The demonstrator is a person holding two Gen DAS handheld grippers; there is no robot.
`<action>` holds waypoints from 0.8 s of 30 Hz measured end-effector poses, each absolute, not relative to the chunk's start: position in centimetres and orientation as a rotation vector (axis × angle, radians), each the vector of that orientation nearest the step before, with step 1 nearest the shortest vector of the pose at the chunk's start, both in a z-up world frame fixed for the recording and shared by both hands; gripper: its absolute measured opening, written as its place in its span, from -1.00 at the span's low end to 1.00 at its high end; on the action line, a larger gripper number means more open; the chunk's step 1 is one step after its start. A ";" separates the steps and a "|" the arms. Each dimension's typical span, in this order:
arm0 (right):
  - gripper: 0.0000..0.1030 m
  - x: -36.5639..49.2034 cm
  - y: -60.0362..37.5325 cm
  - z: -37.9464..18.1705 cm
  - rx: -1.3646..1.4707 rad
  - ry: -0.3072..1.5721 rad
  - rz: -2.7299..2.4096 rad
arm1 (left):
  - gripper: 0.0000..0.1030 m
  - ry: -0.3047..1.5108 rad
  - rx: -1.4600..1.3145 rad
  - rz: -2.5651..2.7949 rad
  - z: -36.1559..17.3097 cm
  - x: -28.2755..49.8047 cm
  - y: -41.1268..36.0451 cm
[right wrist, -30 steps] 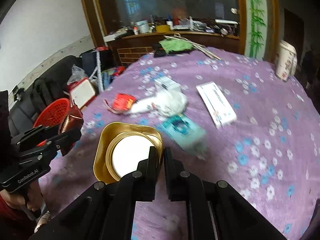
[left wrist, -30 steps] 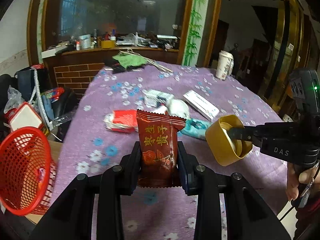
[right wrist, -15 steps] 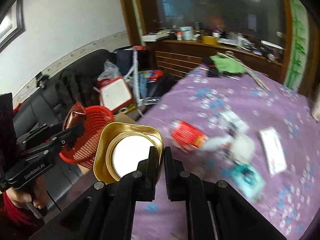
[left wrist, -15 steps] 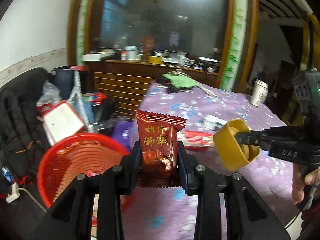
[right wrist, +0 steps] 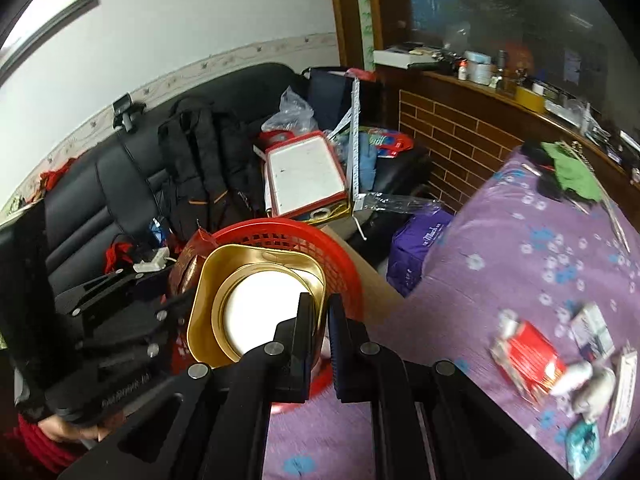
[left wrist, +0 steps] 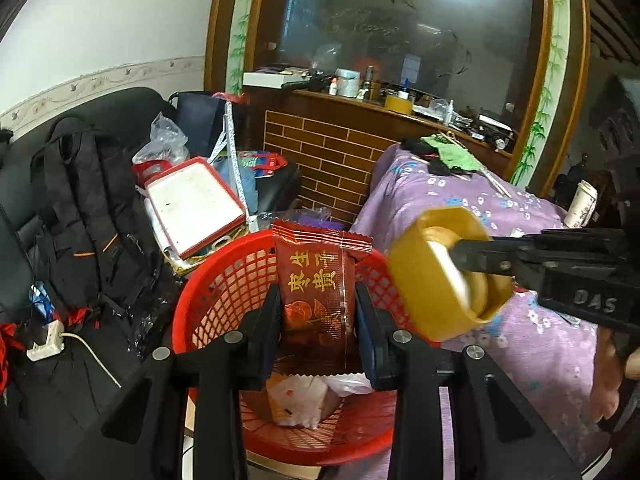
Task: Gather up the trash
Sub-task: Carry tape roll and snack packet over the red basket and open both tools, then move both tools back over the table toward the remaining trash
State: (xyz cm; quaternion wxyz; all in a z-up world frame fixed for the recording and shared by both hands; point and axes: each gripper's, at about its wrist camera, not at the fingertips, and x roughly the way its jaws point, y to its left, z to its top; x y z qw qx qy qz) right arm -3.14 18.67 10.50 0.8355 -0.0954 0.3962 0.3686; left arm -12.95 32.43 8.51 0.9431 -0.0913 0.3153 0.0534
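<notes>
Left gripper (left wrist: 316, 312): clamped on red snack packet (left wrist: 316, 280) above red basket (left wrist: 224, 280). Right gripper (right wrist: 319, 320): fingers pinching gold tray (right wrist: 256, 268) rim.

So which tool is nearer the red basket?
Left. The left tool holds a snack packet right over the red basket; the right tool holds a gold cup beside its rim.

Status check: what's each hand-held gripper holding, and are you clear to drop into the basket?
Left hand-held gripper shut on red snack packet, over red basket. Right hand-held gripper shut on gold cup rim, at basket's edge. Basket mouth unobstructed; some trash already inside.
</notes>
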 end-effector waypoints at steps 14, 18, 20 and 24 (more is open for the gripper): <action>-0.26 -3.2 15.4 11.6 -0.113 0.795 0.771 | 0.39 0.604 -0.227 0.106 9.5 -13.1 32.0; -0.18 -4.3 10.9 11.3 -0.091 0.798 0.729 | 0.39 0.606 -0.203 0.061 10.1 -13.0 29.4; -0.16 -4.8 8.8 10.9 -0.082 0.806 0.705 | 0.40 0.609 -0.190 0.031 10.4 -13.0 27.8; -0.11 -6.1 3.9 10.4 -0.046 0.814 0.647 | 0.41 0.618 -0.147 -0.044 10.6 -12.9 23.4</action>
